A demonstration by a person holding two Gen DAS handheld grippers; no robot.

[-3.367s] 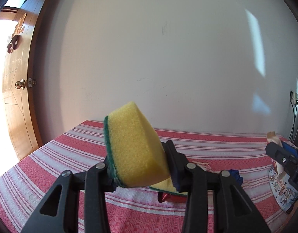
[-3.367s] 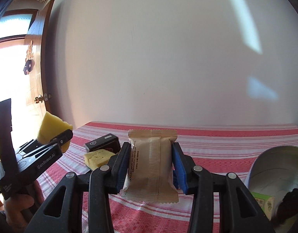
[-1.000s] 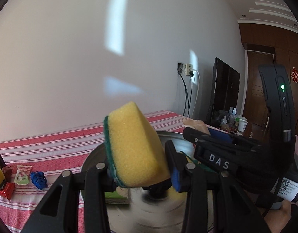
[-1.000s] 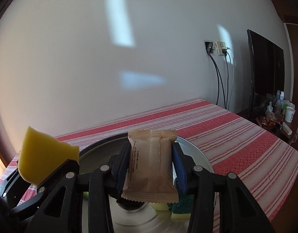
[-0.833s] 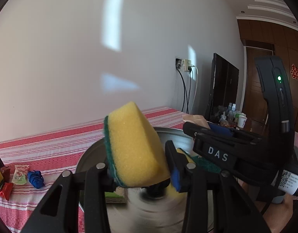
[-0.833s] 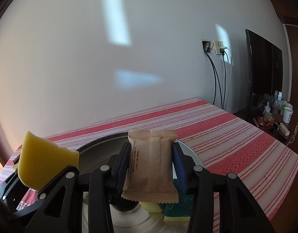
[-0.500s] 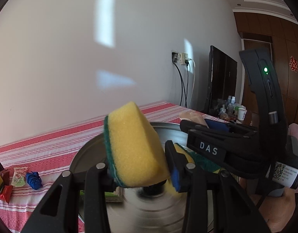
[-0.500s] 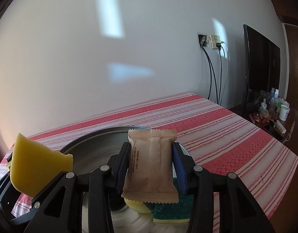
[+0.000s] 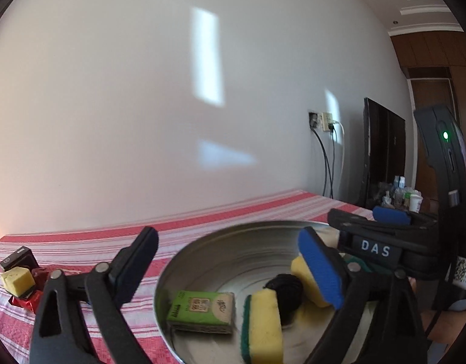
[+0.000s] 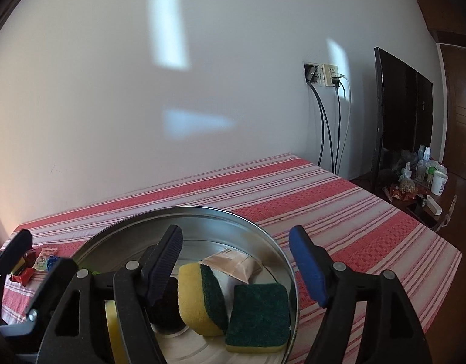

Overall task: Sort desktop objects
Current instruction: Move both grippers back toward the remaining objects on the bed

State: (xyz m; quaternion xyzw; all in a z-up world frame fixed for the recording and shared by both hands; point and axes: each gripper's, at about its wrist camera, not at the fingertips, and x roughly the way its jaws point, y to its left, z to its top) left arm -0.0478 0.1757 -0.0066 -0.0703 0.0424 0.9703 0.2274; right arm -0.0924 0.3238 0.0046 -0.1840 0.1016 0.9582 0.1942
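Both grippers hover over a round metal basin (image 9: 233,239) (image 10: 135,221) on the red striped tablecloth. My left gripper (image 9: 229,261) is open and empty. A yellow sponge with a green edge (image 9: 263,324) stands on its side in the basin below it. My right gripper (image 10: 239,257) is open and empty. The beige snack packet (image 10: 233,264) lies in the basin behind two more sponges (image 10: 202,300) (image 10: 258,315). A green box (image 9: 202,311) and a black object (image 9: 286,291) also lie in the basin.
At the table's left end lie a yellow cube (image 9: 17,279), a black box (image 9: 17,256), red wrappers (image 9: 28,301), a small packet (image 10: 44,254) and a blue item (image 10: 52,261). A wall runs behind the table. Cables (image 10: 324,127) and a TV (image 10: 403,115) stand at the right.
Both grippers have opened. The left one let go of the sponge and the right one let go of the beige packet; both things now lie in the basin.
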